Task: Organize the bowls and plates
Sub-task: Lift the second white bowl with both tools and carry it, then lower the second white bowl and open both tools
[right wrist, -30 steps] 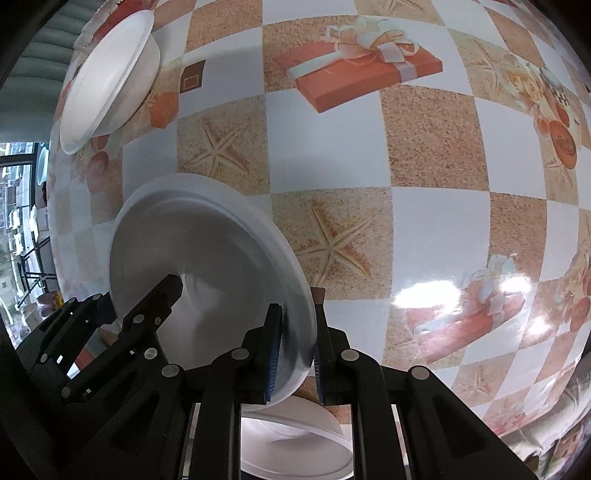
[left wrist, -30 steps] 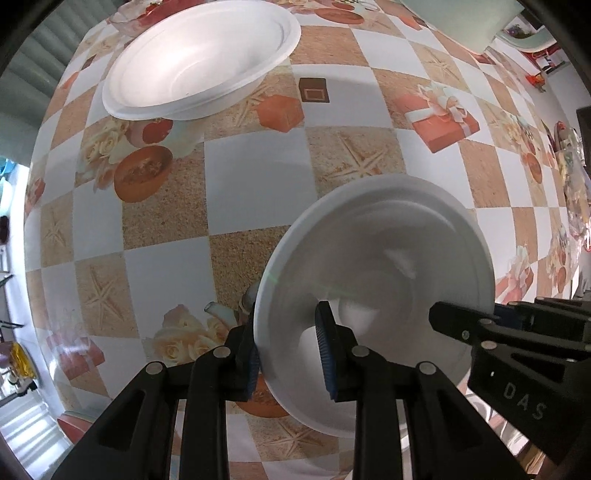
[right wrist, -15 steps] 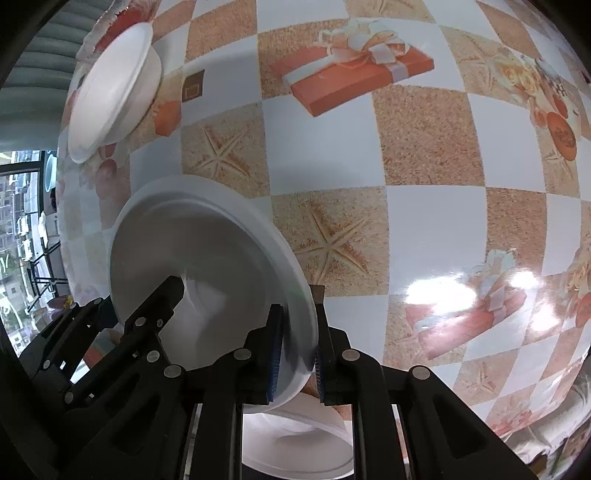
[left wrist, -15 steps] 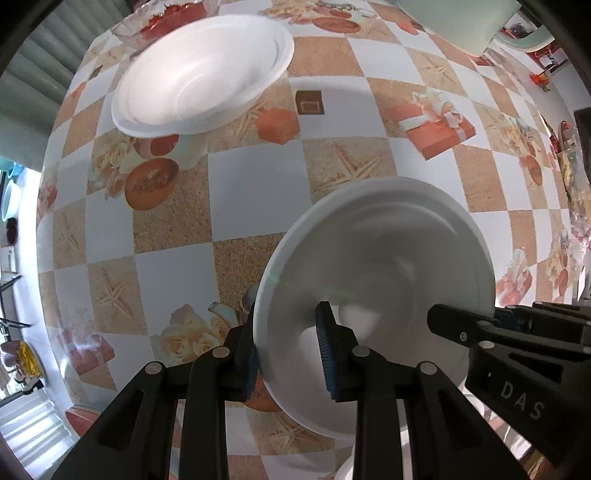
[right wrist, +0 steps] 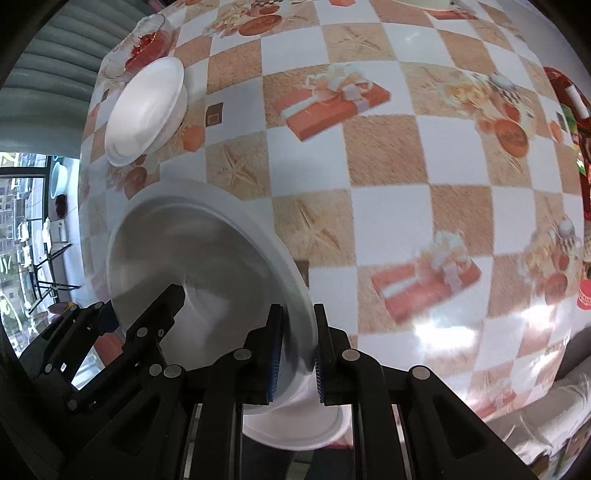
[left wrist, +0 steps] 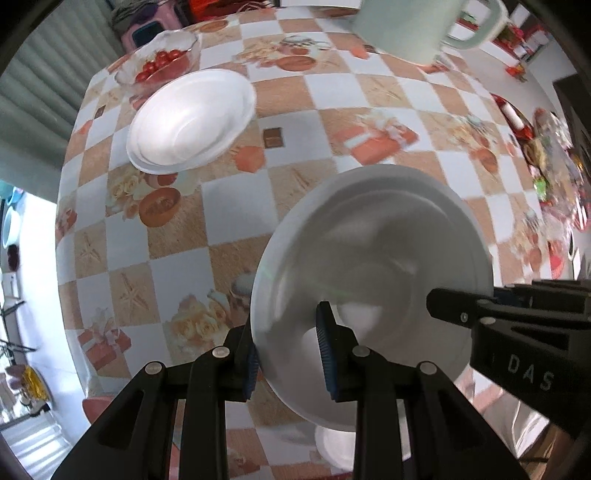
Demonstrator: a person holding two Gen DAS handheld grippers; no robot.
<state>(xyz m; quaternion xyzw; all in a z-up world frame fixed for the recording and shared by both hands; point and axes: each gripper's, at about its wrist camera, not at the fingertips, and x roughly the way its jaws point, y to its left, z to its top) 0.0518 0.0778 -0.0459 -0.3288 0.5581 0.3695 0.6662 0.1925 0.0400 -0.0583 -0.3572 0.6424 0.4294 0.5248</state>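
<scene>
Foam, smooth and matte white, makes up the round bowl [left wrist: 373, 254] that we see held up above the table [left wrist: 236, 206] between both grippers. The left gripper [left wrist: 290, 347] pinches the bowl's near left rim between its ribbed blue pads [left wrist: 324, 343], one pad inside the bowl and one outside. The right gripper [right wrist: 295, 350] clamps the opposite rim in the same way, its black fingers closed tight on the thin edge. In the left wrist view the right gripper's black body, lettered DAS, reaches in from the right at the bowl's rim.

Below the held bowl we see another white bowl [right wrist: 295, 432] of the same rounded shape, partly hidden by the fingers. Farther off on the table rests a small stack of white bowls [left wrist: 192, 122], nested with their thin rims slightly offset. Just behind that stack stands a clear glass dish [left wrist: 162, 62] with a wavy edge, holding small red round fruit.

The table wears a glossy checked cloth of white and sandy tan squares printed with starfish, orange gift boxes and roses; light glares off it near the right gripper. At the far edge stands a pale green mug [left wrist: 410, 26] with a looped handle.
</scene>
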